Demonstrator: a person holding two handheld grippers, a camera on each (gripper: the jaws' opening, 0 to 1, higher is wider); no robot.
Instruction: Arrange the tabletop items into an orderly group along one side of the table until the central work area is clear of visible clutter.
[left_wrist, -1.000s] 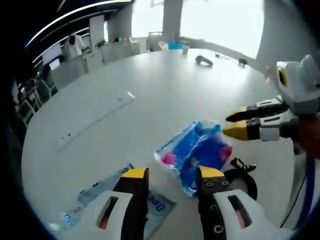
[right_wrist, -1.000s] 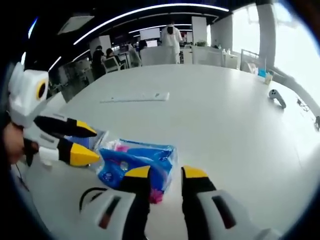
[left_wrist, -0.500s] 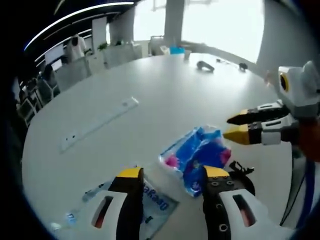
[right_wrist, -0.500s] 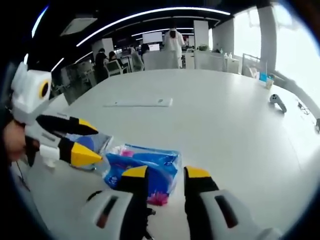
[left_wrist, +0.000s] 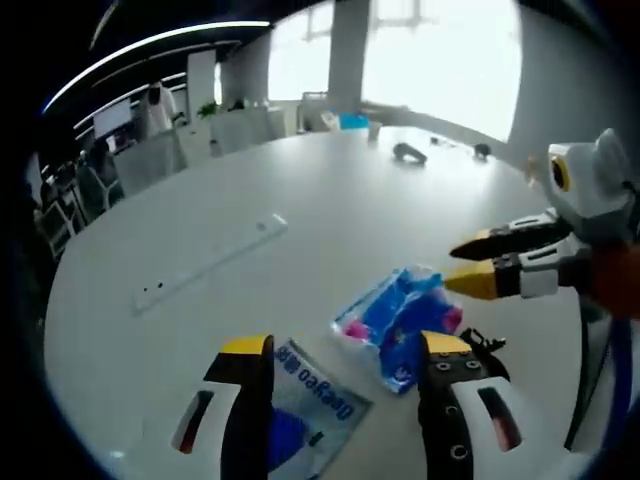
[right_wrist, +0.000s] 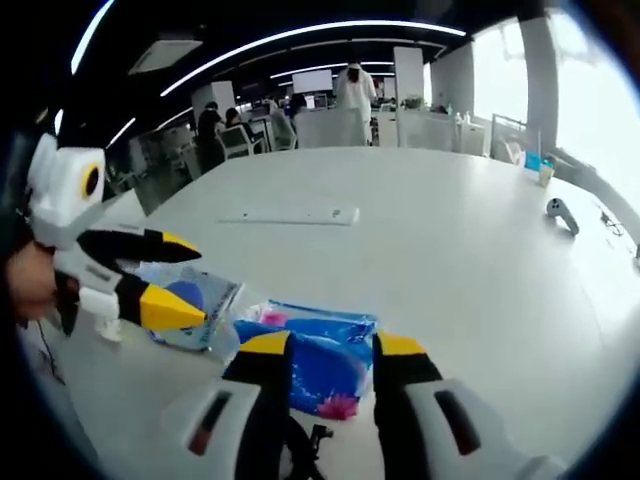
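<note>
A blue and pink tissue pack (left_wrist: 398, 318) lies on the white round table (left_wrist: 330, 200). It sits just beyond and between the jaws of my right gripper (right_wrist: 332, 348), where the tissue pack (right_wrist: 318, 350) shows. That gripper is open and holds nothing. My left gripper (left_wrist: 345, 350) is open too, over a clear bag with blue print (left_wrist: 310, 412). The right gripper (left_wrist: 466, 264) reaches in from the right, above the pack's far end. The left gripper (right_wrist: 188, 282) enters from the left, over the clear bag (right_wrist: 195, 300).
A long flat white strip (left_wrist: 210, 262) lies farther out on the table, also the white strip (right_wrist: 290, 215). A dark controller (left_wrist: 408, 153) rests near the far edge. A small black cable piece (left_wrist: 482, 345) lies beside the pack. People stand by desks in the background.
Both views have shifted: the clear bag now sits between the left jaws, and the tissue pack is centred before the right jaws. Nothing was taken hold of.
</note>
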